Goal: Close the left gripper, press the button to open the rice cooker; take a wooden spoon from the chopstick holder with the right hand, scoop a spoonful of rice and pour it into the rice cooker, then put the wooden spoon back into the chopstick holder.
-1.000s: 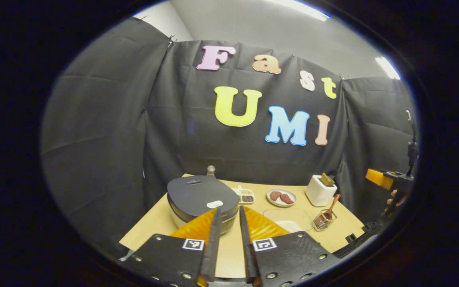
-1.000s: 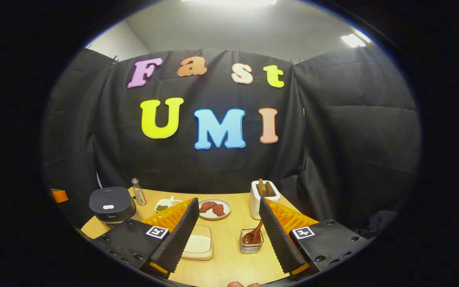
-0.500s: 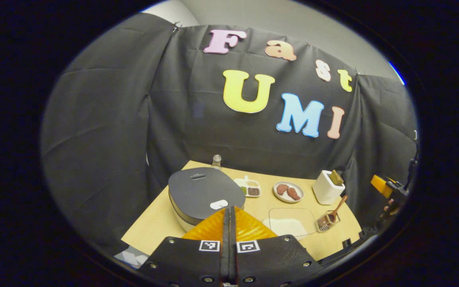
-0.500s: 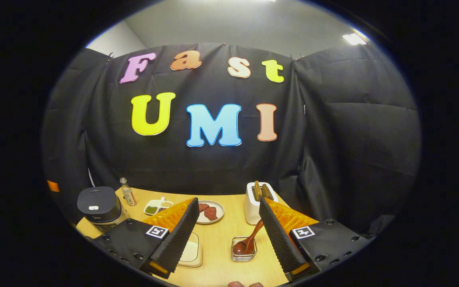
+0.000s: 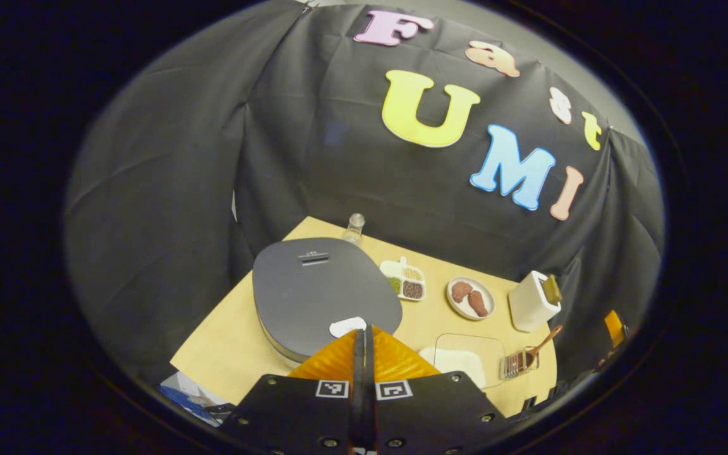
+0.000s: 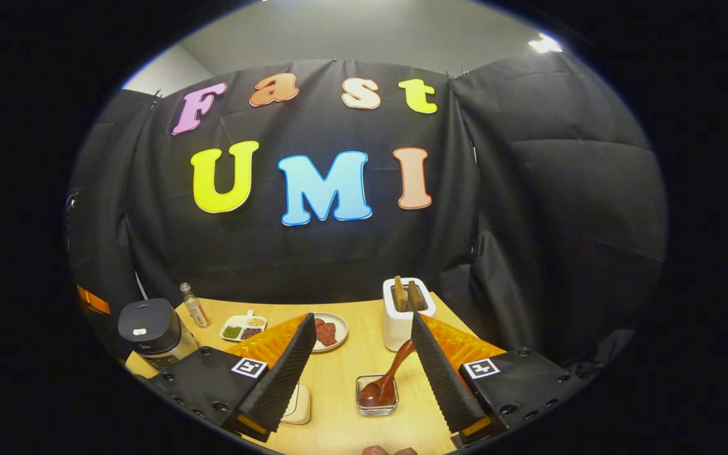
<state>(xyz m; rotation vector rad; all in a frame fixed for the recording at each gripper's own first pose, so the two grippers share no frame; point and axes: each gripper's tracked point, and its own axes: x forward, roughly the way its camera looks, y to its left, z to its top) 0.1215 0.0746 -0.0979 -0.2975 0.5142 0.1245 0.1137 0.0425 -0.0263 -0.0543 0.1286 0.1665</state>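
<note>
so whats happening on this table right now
A person works two handheld grippers over the table. The left gripper is shut, poised just above the white button on the closed rice cooker. The right gripper is open and faces the wooden spoon, which stands in the chopstick holder. No rice has been scooped yet.

A staged kitchen booth: black cloth walls (image 6: 560,208) surround a wooden table (image 5: 237,341) holding a rice cooker (image 5: 320,294) and toaster (image 6: 405,306).
</note>
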